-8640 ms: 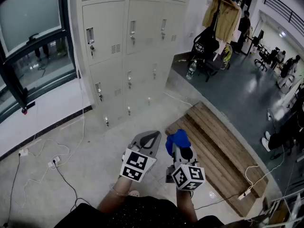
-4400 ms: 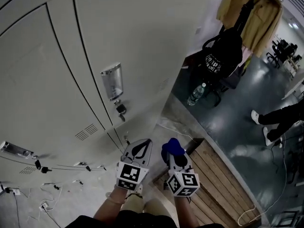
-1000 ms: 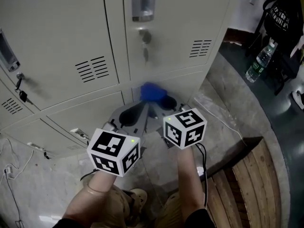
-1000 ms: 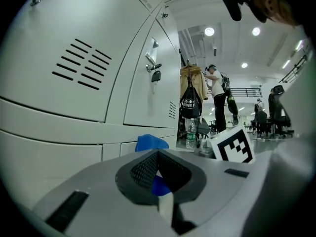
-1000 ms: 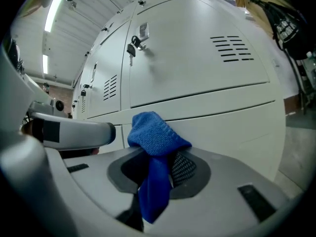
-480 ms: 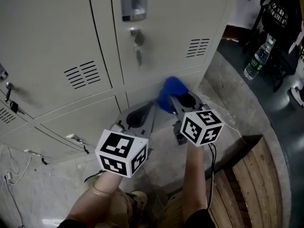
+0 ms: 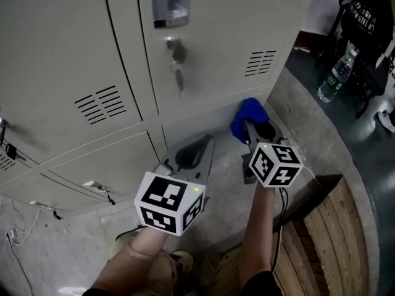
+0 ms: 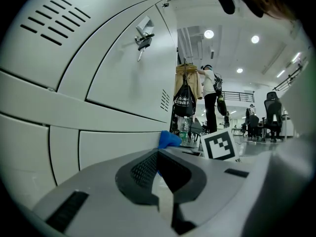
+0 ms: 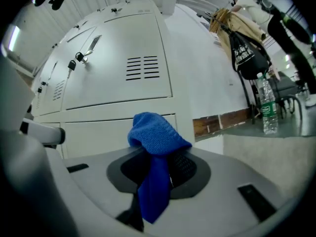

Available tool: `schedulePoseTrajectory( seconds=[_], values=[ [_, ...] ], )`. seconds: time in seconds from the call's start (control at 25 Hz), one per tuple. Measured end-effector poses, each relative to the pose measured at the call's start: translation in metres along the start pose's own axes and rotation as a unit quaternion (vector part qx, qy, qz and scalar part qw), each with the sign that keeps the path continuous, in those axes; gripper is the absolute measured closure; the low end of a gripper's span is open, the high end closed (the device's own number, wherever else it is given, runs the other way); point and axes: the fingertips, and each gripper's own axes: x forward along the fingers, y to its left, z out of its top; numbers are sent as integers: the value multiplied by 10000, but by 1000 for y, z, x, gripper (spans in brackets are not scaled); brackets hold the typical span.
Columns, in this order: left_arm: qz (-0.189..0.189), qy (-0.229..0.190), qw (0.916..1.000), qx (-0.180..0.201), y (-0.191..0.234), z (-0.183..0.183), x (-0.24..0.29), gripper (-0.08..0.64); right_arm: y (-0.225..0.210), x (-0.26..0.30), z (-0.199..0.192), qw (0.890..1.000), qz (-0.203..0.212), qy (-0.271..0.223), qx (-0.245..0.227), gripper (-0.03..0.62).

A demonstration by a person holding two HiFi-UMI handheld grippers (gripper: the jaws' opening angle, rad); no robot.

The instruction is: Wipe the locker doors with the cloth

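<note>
The grey locker doors [image 7: 216, 36] fill the upper part of the head view, each with a handle, a lock and vent slots. My right gripper [image 7: 250, 127] is shut on a blue cloth [image 7: 247, 111], which is held against the lower locker door near the bank's right edge. In the right gripper view the cloth [image 9: 155, 132] bulges over the jaws of that gripper [image 9: 164, 158] in front of the lower door [image 9: 98, 132]. My left gripper [image 7: 197, 152] is shut and holds nothing, just left of the right one. Its own view shows its closed tips [image 8: 160, 154] and the cloth [image 8: 169, 138] beyond.
Keys hang from a lock [image 7: 178, 73]. A water bottle [image 7: 336, 76] and a black bag [image 7: 370, 11] stand on the dark floor at right. A wooden pallet [image 7: 345, 239] lies at lower right, cables [image 7: 12, 233] at lower left. A person [image 8: 210, 98] stands by hung coats [image 9: 237, 23].
My right gripper has slid the blue cloth to the right along the lower locker door. The left gripper has stayed close beside it, shifting slightly right.
</note>
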Motion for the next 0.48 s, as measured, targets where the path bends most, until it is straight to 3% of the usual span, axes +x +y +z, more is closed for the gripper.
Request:
schedulePoseTrajectory(
  seconds=[0.28, 0.48],
  values=[
    [-162, 9, 9999, -43, -12, 0, 8, 554, -46, -1, 6, 9927, -1178, -237, -120, 500],
    [-210, -13, 9998, -6, -15, 2, 6, 554, -53, 0, 4, 9883, -1489, -265, -172, 501]
  ],
)
